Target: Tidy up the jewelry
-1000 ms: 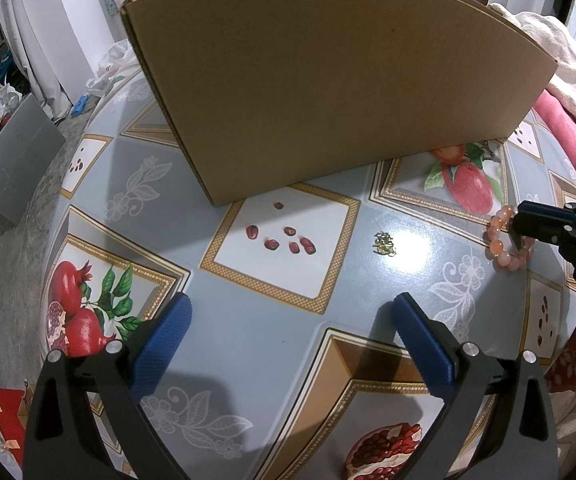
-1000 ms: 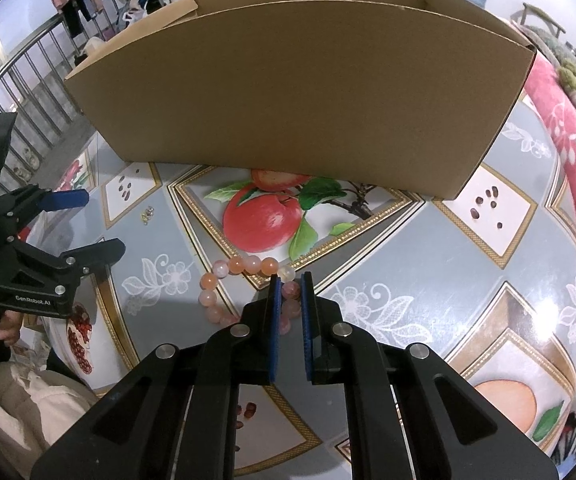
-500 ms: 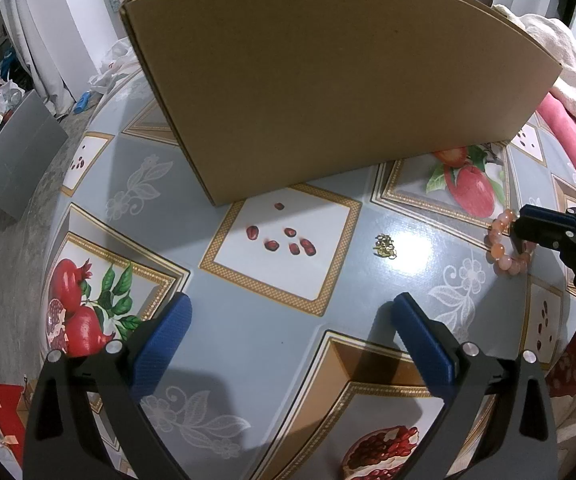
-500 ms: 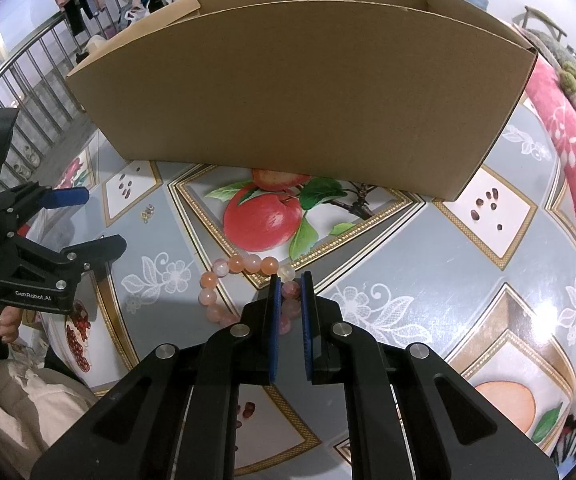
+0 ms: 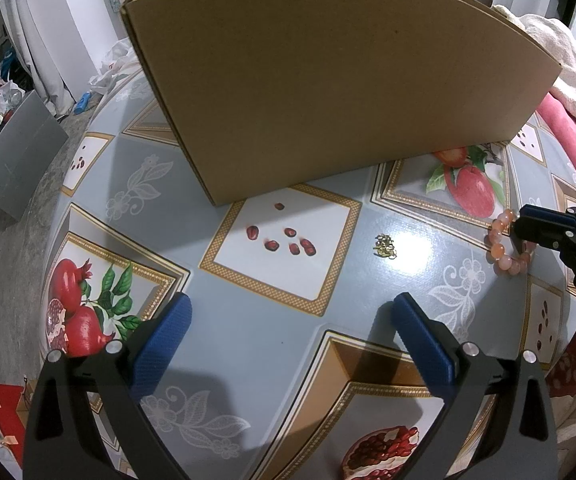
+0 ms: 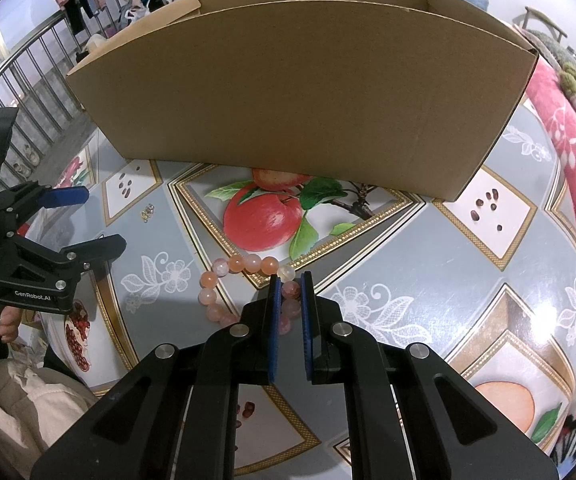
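The right gripper (image 6: 288, 280) has its blue pads (image 6: 274, 320) drawn narrow and they press on one side of the pink bead bracelet (image 6: 243, 265). The bracelet lies on the table (image 6: 428, 248), on the patterned cloth, just in front of the printed apple. The rest of the bead ring spreads to the left of the pads on the cloth.

The left gripper (image 5: 288, 316) has its fingers wide apart, with nothing between them, above the cloth. A small gold piece of jewelry (image 5: 385, 245) lies on the table ahead of it, apart from the bracelet.

A big cardboard box (image 6: 300, 92) stands on the table behind both items, with its top open.
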A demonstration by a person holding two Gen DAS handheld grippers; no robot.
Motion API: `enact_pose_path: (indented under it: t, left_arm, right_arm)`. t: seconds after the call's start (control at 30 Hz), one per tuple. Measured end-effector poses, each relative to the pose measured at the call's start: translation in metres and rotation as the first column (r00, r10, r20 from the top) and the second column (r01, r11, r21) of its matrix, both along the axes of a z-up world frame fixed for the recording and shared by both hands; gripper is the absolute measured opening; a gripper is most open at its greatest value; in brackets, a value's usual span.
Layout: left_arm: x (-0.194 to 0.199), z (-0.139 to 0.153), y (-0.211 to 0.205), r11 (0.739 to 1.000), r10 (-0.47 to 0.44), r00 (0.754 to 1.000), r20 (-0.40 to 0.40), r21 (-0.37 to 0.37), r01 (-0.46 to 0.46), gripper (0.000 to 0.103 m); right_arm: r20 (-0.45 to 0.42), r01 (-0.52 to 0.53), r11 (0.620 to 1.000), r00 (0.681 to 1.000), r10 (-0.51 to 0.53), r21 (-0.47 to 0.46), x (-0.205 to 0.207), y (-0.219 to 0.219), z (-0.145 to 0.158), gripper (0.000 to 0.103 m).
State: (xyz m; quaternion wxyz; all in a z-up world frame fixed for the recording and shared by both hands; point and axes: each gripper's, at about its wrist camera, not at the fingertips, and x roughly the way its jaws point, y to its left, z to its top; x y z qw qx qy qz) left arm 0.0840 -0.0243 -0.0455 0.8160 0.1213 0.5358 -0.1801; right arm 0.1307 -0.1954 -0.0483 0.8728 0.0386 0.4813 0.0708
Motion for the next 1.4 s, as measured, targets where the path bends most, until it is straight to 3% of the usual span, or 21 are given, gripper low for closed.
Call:
enact_pose_path:
  t: [0.87,1.13,1.27,1.33,1.4]
  left_arm:
    - [0.001,0.000,-0.001,1.000,-0.006,1.000,0.007,-0.003,0.006,0.099]
    - [0.001,0.003,-0.003,0.999,-0.029,0.999,0.043,-0.020,0.030,0.099]
    - [-0.006,0.013,-0.010,0.993,-0.079,0.992,0.102,-0.085,0.088,0.097]
    - [-0.008,0.017,-0.016,0.988,-0.104,0.986,0.131,-0.104,0.118,0.095]
    - [-0.008,0.020,-0.022,0.983,-0.123,0.981,0.152,-0.116,0.141,0.086]
  right_arm:
    - [0.000,0.003,1.000,1.000,-0.003,-0.001,0.001,0.003,0.000,0.008]
    - [0.003,0.005,1.000,1.000,-0.005,0.001,0.002,0.005,-0.001,0.008]
    - [0.010,0.009,1.000,1.000,-0.009,0.013,0.002,0.002,-0.002,0.008]
    - [0.012,0.008,1.000,1.000,-0.009,0.019,0.001,0.000,-0.003,0.008]
    - [0.014,0.007,1.000,1.000,-0.008,0.024,-0.003,-0.002,-0.003,0.008]
